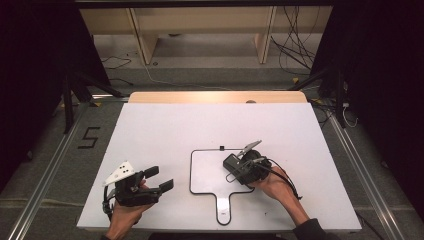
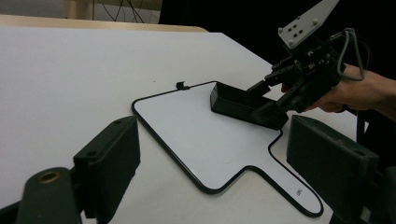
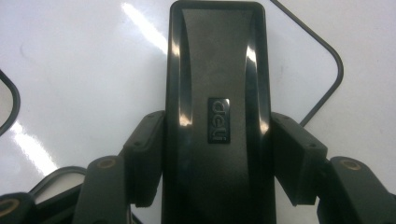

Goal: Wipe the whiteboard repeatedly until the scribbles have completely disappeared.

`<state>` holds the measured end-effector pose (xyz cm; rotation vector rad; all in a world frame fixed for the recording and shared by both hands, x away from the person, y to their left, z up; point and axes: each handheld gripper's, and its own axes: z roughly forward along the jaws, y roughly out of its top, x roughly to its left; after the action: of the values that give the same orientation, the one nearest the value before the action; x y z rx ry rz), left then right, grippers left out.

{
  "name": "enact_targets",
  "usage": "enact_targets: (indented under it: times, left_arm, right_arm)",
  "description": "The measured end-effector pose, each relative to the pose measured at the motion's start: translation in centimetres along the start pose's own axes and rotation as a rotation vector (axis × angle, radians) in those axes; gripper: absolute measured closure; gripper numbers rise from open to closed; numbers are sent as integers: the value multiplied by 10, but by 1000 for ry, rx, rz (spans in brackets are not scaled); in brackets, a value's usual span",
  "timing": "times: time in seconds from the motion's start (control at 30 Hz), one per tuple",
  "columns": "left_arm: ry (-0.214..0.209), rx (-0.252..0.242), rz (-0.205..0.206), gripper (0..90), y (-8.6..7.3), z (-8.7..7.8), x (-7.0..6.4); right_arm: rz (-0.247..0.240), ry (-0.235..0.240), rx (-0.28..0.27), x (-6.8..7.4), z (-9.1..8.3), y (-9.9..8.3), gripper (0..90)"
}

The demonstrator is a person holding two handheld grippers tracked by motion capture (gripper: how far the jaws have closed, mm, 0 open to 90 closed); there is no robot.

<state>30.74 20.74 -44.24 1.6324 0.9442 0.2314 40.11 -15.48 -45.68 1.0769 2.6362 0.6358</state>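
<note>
While the right claw (image 3: pixel 212 154) is clamped on the black whiteboard eraser (image 3: pixel 217 93) resting on the small whiteboard (image 1: pixel 207 172) at frame centre, flat, even strokes seem best; the left claw (image 1: pixel 161 179) hovers apart over the bench (image 1: pixel 175 125).

Surface (image 1: pixel 165 125): white top, wooden far edge, centre of frame | Floor (image 1: pixel 60 165): grey, metal rails at left and right, black "5" mark (image 1: pixel 89 137) at left | Furniture: pale wooden bench (image 1: pixel 200 25) at top centre | Cables (image 1: pixel 295 42): loose, upper right | Surround: dark, unlit at both sides
</note>
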Motion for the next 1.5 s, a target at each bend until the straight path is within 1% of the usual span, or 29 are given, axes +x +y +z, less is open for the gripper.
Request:
enact_targets:
  times: [0.03,0.1,0.2,0.27,0.37,0.47,0.5,0.53,0.57,0.67,0.7,0.73,0.8,0.87,0.97,1.0,1.1,1.17,1.27,1.37,1.43,1.5]
  left_arm:
    - [-1,1,1,166,0,0,0]
    - [-1,1,1,166,0,0,0]
    - [-1,-1,-4,166,0,-1,1]
    - [-1,0,-5,166,0,0,1]
    - [-2,0,-3,166,0,0,0]
    - [-3,3,-1,166,0,0,0]
    - [-2,0,-3,166,0,0,0]
    - [-1,-1,-3,166,0,0,1]
    - [0,-4,-10,166,0,0,1]
    - [-1,0,-4,166,0,0,1]
    - [-1,1,-1,166,0,0,0]
    - [-1,2,0,166,0,0,0]
    - [-2,0,-2,166,0,1,0]
    - [-2,0,0,166,0,0,0]
    - [-2,-2,-4,166,0,-1,1]
    - [-3,-3,-4,166,0,-1,1]
    - [-4,-3,-4,166,0,-1,1]
    - [-4,-5,-5,166,0,-1,1]
    - [-2,-3,-5,166,0,0,1]
    - [-2,-2,-2,166,0,-1,1]
    - [-1,-3,-6,166,0,0,1]
    - [-1,0,-3,166,0,-1,1]
  right_arm:
    - [10,-8,-3,-3,1,1,413]
    - [34,-51,-6,-12,3,5,413]
    - [97,-72,-19,-29,8,10,414]
    - [123,-83,-29,-36,10,13,413]
    - [115,-98,-36,-39,14,18,414]
    - [115,-100,-32,-38,15,21,414]
    - [113,-93,-28,-37,14,20,414]
    - [109,-75,-22,-35,13,19,414]
    - [96,-61,-13,-32,12,18,414]
    - [42,-23,11,-17,8,15,413]
    - [28,-17,17,-13,7,14,414]
    - [15,-20,18,-11,7,14,414]
    - [31,-11,6,-15,8,15,414]
    - [65,-26,-14,-24,12,18,414]
    - [114,-39,-26,-37,17,24,414]
    - [117,-51,-29,-40,18,27,414]
    - [129,-57,-31,-44,21,31,414]
    - [113,-67,-26,-42,20,31,414]
    - [75,-30,-8,-33,17,28,414]
    - [20,12,7,-19,13,23,414]
    - [-13,23,19,-10,9,19,414]
    - [-21,20,14,-6,7,14,414]
